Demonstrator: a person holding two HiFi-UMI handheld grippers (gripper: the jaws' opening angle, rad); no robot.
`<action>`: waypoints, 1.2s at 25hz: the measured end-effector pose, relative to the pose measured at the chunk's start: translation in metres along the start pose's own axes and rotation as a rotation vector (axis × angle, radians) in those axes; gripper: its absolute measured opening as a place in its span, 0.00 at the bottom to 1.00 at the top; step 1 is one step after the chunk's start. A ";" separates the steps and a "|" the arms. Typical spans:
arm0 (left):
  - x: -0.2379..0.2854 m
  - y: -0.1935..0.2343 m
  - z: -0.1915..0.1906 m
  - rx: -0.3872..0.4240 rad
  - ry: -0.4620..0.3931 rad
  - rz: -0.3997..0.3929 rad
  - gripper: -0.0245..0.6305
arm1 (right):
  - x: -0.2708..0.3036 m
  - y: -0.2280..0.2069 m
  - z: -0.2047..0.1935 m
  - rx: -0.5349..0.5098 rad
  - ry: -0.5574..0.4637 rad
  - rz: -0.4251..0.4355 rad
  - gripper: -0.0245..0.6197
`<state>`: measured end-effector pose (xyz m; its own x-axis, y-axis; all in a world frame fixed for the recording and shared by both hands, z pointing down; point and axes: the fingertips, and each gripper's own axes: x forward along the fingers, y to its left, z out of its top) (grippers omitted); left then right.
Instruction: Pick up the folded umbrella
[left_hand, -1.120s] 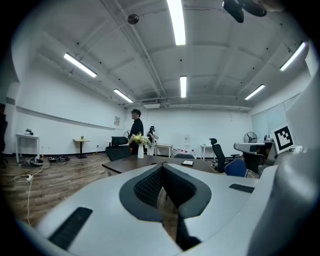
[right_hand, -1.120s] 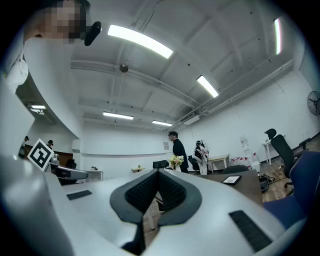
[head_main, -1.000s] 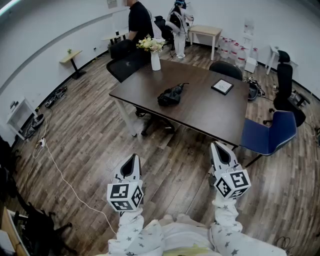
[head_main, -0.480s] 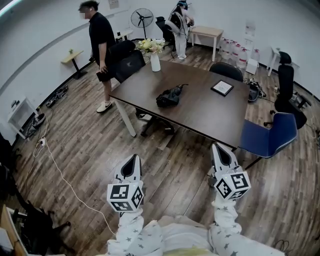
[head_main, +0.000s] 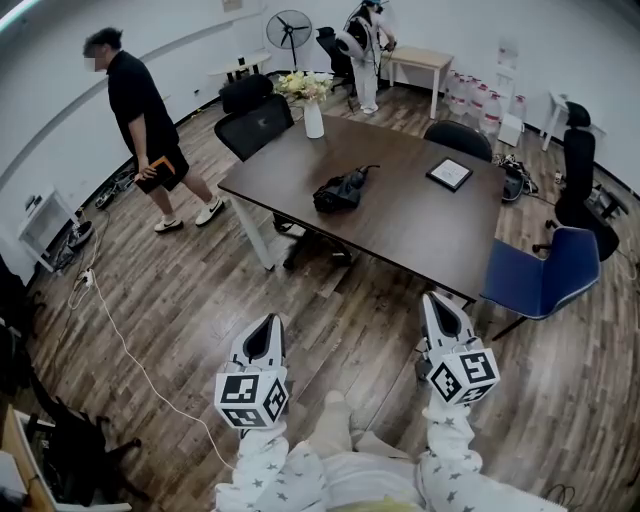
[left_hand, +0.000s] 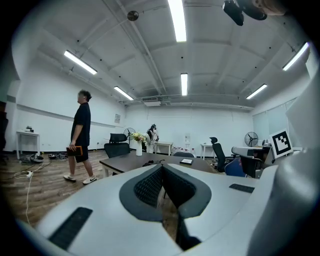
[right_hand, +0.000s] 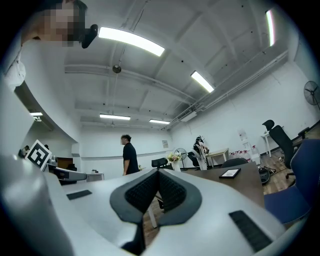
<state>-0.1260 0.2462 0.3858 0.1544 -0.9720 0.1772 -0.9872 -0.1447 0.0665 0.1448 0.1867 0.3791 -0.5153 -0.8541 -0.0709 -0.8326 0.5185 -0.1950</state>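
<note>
Head view: the bystander (head_main: 140, 130) has walked away from the surface (head_main: 420, 225), and your foot (head_main: 335, 425) now steps forward, so you're only approaching. Your left gripper (head_main: 265, 325) and right gripper (head_main: 436, 302) are closed and empty. The folded umbrella (head_main: 340, 190) lies mid-surface, well ahead of you. Its long axis slants lower-left to upper-right, slim end toward the upper right.

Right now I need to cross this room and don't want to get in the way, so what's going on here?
A person holds two tools over the wooden floor, short of the dark brown rectangular table: the left hand-held gripper and the right hand-held gripper, both shut and empty. The folded black umbrella lies untouched on that table. Another person in black clothes stands off to its side.
</note>
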 end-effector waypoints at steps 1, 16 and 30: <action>0.002 0.001 -0.001 0.000 0.004 0.001 0.07 | 0.003 -0.001 -0.002 0.003 0.004 -0.002 0.07; 0.123 0.061 0.020 -0.011 0.000 -0.019 0.07 | 0.136 -0.028 -0.018 0.019 0.024 -0.002 0.07; 0.230 0.109 0.041 -0.015 -0.004 -0.087 0.07 | 0.233 -0.053 -0.020 0.000 0.009 -0.061 0.07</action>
<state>-0.1997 -0.0012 0.3936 0.2393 -0.9566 0.1664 -0.9694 -0.2258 0.0959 0.0648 -0.0392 0.3930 -0.4652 -0.8838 -0.0500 -0.8625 0.4653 -0.1989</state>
